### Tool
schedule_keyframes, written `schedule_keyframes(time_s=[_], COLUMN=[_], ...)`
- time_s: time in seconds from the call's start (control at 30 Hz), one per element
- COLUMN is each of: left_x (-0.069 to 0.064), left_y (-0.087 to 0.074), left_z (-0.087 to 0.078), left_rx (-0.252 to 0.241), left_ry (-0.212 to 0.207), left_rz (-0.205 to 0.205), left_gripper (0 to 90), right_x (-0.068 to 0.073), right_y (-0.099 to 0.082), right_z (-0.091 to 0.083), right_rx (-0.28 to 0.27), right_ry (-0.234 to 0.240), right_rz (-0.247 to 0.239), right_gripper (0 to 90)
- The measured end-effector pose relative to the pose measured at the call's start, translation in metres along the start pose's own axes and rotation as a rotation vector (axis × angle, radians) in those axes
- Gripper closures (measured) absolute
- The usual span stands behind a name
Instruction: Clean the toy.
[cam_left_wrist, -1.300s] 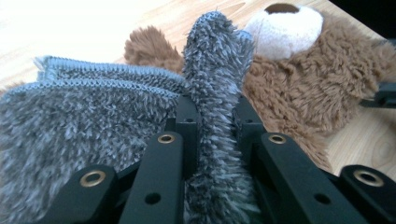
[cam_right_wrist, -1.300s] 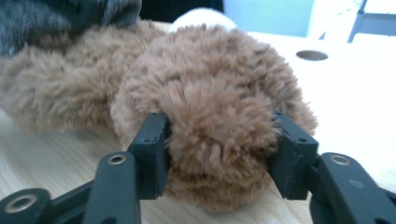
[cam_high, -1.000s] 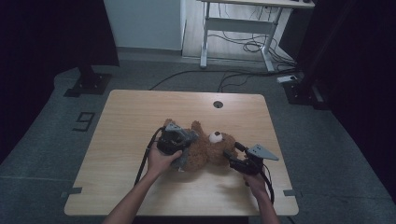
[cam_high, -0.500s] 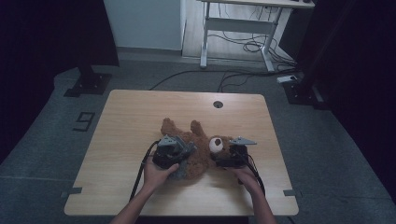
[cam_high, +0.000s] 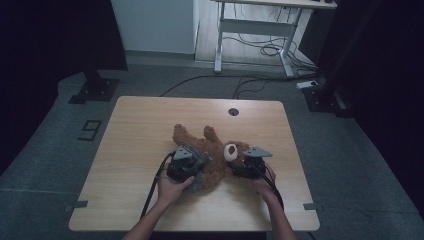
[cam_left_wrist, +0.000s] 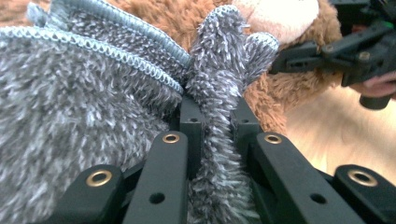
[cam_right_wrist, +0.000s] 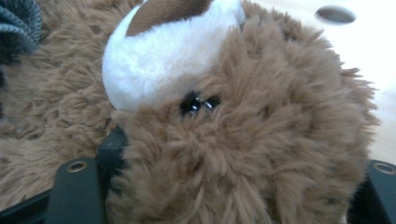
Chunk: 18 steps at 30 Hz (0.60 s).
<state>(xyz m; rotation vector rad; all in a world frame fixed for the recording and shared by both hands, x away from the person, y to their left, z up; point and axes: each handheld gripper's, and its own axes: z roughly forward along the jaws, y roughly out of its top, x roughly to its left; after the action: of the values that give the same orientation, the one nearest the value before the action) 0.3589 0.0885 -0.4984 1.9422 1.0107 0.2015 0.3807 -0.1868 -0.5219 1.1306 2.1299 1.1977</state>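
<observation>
High view: since a second ago the teddy bear (cam_high: 215, 152) has slid toward the table's (cam_high: 150, 120) near edge, and both hands have drawn in with it, so dressing looks under way. The left gripper (cam_high: 187, 165) is clamped on a strip of the grey fleece garment (cam_left_wrist: 70, 116), wrist angled inward. The right gripper (cam_high: 247, 167), jaws just closing, clasps the bear's head from the right, forearm running straight in from the near edge.

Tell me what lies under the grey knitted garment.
The brown plush teddy bear lies under the grey knitted garment; its torso is covered, head and legs show. The left gripper pinches the sleeve.
</observation>
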Motion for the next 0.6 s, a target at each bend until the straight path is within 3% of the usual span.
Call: schedule_keyframes(time_s=[0.03,0.13,0.17,0.2,0.23,0.27,0.33,0.37,0.43,0.47,0.5,0.6], left_x=[-0.001,-0.006,-0.015,-0.015,-0.025,-0.025,-0.043,-0.043,-0.056,-0.06,-0.06,-0.069], left_y=[0.003,0.007,0.014,0.014,0.024,0.024,0.046,0.046,0.064,0.068,0.068,0.069], left_z=[-0.001,-0.012,-0.026,-0.026,-0.04,-0.04,-0.048,-0.048,-0.034,-0.024,-0.024,0.024], left_rx=[0.011,0.019,-0.002,-0.002,-0.047,-0.047,-0.076,-0.076,-0.05,-0.031,-0.031,0.065], left_ry=[-0.016,-0.036,-0.054,-0.054,-0.051,-0.051,-0.04,-0.04,-0.058,-0.061,-0.061,-0.066], left_rz=[-0.021,-0.021,-0.012,-0.012,0.022,0.022,0.089,0.089,0.106,0.108,0.108,0.098], left_gripper=[79.1,78.7,78.4,78.3,78.2,78.1,77.9,77.8,77.7,77.6,77.6,77.4], right_x=[0.0,0.0,0.0,0.0,0.001,0.001,0.0,0.001,0.002,0.003,0.003,0.004], right_y=[-0.001,-0.005,-0.01,-0.01,-0.016,-0.016,-0.021,-0.021,-0.021,-0.022,-0.022,-0.025], right_z=[0.001,0.0,-0.003,-0.003,-0.007,-0.007,-0.009,-0.01,-0.012,-0.012,-0.012,-0.013], right_rx=[-0.02,-0.043,-0.06,-0.06,-0.083,-0.083,-0.099,-0.096,-0.096,-0.1,-0.1,-0.113], right_ry=[-0.019,-0.013,-0.006,-0.006,0.003,0.003,0.016,0.019,0.014,0.013,0.013,0.01], right_rz=[-0.038,-0.067,-0.088,-0.088,-0.101,-0.101,-0.112,-0.12,-0.131,-0.129,-0.129,-0.123], right_gripper=[28.8,28.9,28.9,28.9,28.9,28.9,28.6,28.5,28.3,28.2,28.2,27.9])
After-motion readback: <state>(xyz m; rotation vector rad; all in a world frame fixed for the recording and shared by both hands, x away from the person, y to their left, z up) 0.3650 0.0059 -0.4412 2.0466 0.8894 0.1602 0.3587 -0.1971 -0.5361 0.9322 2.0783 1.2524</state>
